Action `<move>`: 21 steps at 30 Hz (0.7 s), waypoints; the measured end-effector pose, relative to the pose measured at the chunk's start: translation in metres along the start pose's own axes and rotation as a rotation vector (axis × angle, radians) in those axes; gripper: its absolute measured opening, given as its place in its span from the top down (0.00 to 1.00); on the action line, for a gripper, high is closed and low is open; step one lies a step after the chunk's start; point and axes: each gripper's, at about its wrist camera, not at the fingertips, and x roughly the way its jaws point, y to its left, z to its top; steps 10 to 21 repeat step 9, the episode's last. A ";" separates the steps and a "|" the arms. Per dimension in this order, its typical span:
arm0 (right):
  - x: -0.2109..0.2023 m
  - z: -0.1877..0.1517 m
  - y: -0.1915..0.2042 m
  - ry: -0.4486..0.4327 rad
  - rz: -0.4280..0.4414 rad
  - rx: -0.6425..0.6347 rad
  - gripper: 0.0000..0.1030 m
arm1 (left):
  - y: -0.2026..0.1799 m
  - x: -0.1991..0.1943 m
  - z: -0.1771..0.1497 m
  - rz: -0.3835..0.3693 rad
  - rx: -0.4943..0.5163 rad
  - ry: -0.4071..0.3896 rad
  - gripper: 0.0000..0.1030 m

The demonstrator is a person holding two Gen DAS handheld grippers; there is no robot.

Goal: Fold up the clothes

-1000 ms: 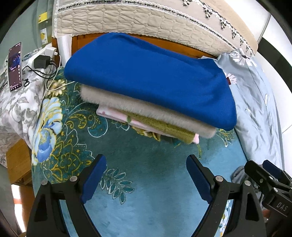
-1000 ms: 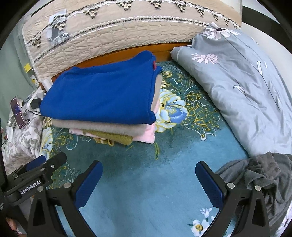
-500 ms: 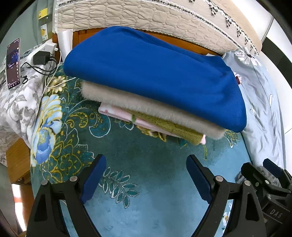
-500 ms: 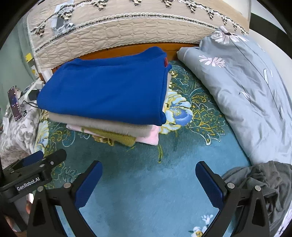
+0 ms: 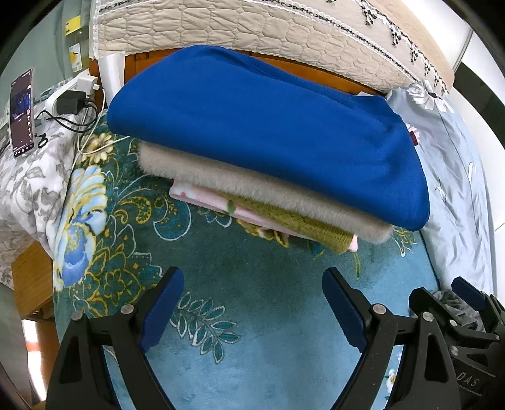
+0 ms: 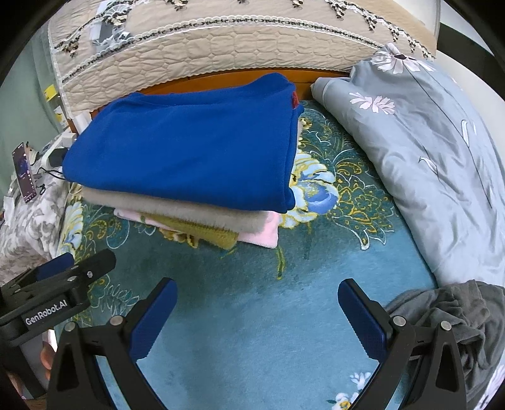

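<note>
Clothes stack: folded pile on the teal floral bedspread [image 6: 252, 315], just in front of the orange wooden headboard [image 6: 195, 79]; that pile = landmark for all below.
Top layer: bright blue folded fleece garment [image 5: 268, 126] [image 6: 189, 151], widest pc, overhangs the layers under it; small red tag at its far right corner.
2nd layer: beige fluffy folded garment [image 5: 252, 186] [image 6: 170, 205], directly under the blue one, touching it.
Lower layers: olive-green knit piece [image 5: 300, 217] [image 6: 202, 230] lying in/on a pale pink folded fleece [image 5: 195, 195] [image 6: 265, 233]; pink is at the bottom, on the bedspread.
Unfolded item: crumpled dark grey garment [image 6: 457, 318], well to the right of the pile & nearer the cameras, on the bedspread next to the right tool; only a scrap shows in left wrist view [image 5: 454, 306].
Left tool [image 5: 252, 302]: blue-padded fingers spread wide, nothing between them, over bare bedspread in front of the pile, not touching it.
Right tool [image 6: 257, 312]: spread wide too, empty, over bedspread in front of the pile's right end; apart from the grey garment.
Right of pile: grey-blue flower-print duvet [image 6: 426, 157], bunched along the bed edge.
Behind pile: beige quilted cover w/ lace trim [image 5: 252, 28] over the headboard.
Left of pile: smartphone w/ lit screen [image 5: 21, 113], black charger plug & cables [image 5: 69, 104], on grey floral fabric beside the bed.
</note>
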 end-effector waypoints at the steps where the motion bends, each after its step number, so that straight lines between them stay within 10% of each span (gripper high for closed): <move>1: 0.000 0.000 0.000 0.000 0.001 0.000 0.00 | 0.000 0.000 0.000 0.001 0.002 0.000 0.13; 21: -0.002 -0.001 -0.001 0.002 0.007 -0.001 0.00 | -0.005 -0.005 0.002 0.012 0.018 -0.013 0.13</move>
